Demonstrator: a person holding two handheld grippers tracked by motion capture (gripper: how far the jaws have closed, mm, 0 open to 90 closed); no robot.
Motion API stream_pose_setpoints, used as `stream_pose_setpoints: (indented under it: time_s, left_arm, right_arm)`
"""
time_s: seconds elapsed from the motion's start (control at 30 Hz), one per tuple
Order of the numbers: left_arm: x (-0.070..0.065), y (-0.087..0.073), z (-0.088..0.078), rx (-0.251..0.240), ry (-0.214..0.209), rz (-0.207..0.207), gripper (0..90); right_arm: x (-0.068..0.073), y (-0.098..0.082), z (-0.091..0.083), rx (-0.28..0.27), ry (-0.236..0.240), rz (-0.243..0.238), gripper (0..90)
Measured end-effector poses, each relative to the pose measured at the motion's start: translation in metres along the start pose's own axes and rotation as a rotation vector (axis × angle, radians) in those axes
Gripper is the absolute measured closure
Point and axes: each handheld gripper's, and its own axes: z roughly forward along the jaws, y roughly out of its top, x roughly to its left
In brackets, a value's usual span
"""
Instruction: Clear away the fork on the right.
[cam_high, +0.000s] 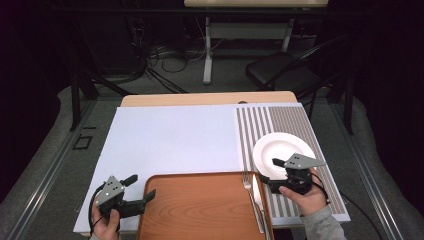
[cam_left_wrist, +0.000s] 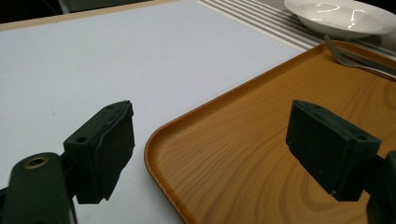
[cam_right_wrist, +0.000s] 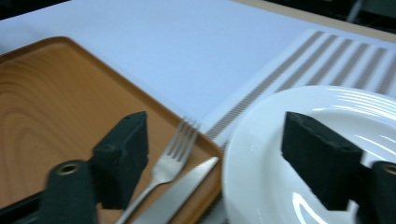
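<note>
- One round white ceramic plate (cam_high: 281, 150) sits on one grey-and-white striped placemat (cam_high: 280, 122) at the right of the pale table surface (cam_high: 175, 137); one wooden, rounded-corner serving tray (cam_high: 200, 205) lies at the near edge, just left of the plate.
- One silver metal fork (cam_high: 248, 186) and one silver table knife (cam_high: 258, 197) lie side by side along the tray's right edge (the fork to the left of the knife), tines pointing away from the person.
- Two black two-jaw grippers are in play, one per hand: the left gripper (cam_high: 142, 190) at the tray's near left corner, the right gripper (cam_high: 272, 172) over the plate's near rim.
- The tray's near edge is cut off by the bottom of the high view, as are both forearms; the cutlery handles run out of frame there, and the knife is thin and hard to make out from above.
- In the right gripper view the scene is slightly blurred, and the plate (cam_right_wrist: 317, 154) is cut off at the right and bottom.
- The left gripper's (cam_left_wrist: 210, 149) jaws stand wide apart and hold nothing, straddling the tray's rounded corner (cam_left_wrist: 154, 144) without visible contact.
- The right gripper's (cam_right_wrist: 215, 158) jaws are spread wide and grip nothing; the fork (cam_right_wrist: 173, 154), the knife (cam_right_wrist: 182, 191) and the plate's rim lie beneath the gap.
</note>
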Motion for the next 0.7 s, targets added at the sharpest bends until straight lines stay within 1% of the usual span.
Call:
stream_pose_setpoints:
  time_s: [0.03,0.07,0.1,0.13,0.17,0.27,0.3,0.33,0.4,0.5,0.63,0.7]
  left_arm:
    - [0.0,0.0,0.0,0.0,0.0,0.0,15.7]
    - [0.0,0.0,0.0,-0.001,0.0,0.0,15.7]
    - [0.0,0.0,0.0,0.0,0.0,0.0,15.7]
    - [0.0,0.0,0.0,0.001,-0.001,0.0,15.7]
    - [0.0,0.0,0.0,0.001,-0.001,0.0,15.7]
    - [0.0,0.0,0.001,0.002,0.001,-0.002,15.7]
    - [0.0,0.0,0.001,0.002,0.001,-0.001,15.7]
    - [0.0,0.0,0.001,0.003,0.0,0.0,15.7]
    - [0.0,0.0,0.002,0.002,-0.004,-0.001,15.7]
    - [0.0,0.0,0.002,0.003,-0.004,-0.001,15.7]
    - [0.0,0.0,0.002,0.002,-0.003,-0.002,15.7]
    - [0.0,0.0,0.001,0.003,0.001,-0.001,15.7]
  right_arm:
    - [-0.003,-0.001,-0.003,-0.005,-0.02,-0.007,16.9]
    - [-0.007,-0.002,-0.007,0.005,-0.035,-0.027,14.2]
    - [-0.009,-0.003,-0.009,0.012,-0.048,-0.036,14.2]
    - [-0.013,-0.005,-0.014,0.006,-0.077,-0.017,13.7]
    - [-0.016,-0.005,-0.017,-0.002,-0.089,-0.007,12.5]
    - [-0.025,-0.008,-0.025,-0.017,-0.119,0.032,0.0]
    - [-0.027,-0.009,-0.027,-0.016,-0.125,0.041,0.0]
    - [-0.029,-0.009,-0.029,-0.022,-0.148,0.04,0.0]
    - [-0.031,-0.008,-0.031,-0.016,-0.175,0.03,0.0]
    - [-0.032,-0.007,-0.033,-0.023,-0.181,0.029,0.0]
    - [-0.032,-0.008,-0.032,-0.006,-0.191,0.024,0.0]
    - [-0.031,-0.008,-0.031,0.0,-0.201,0.009,0.0]
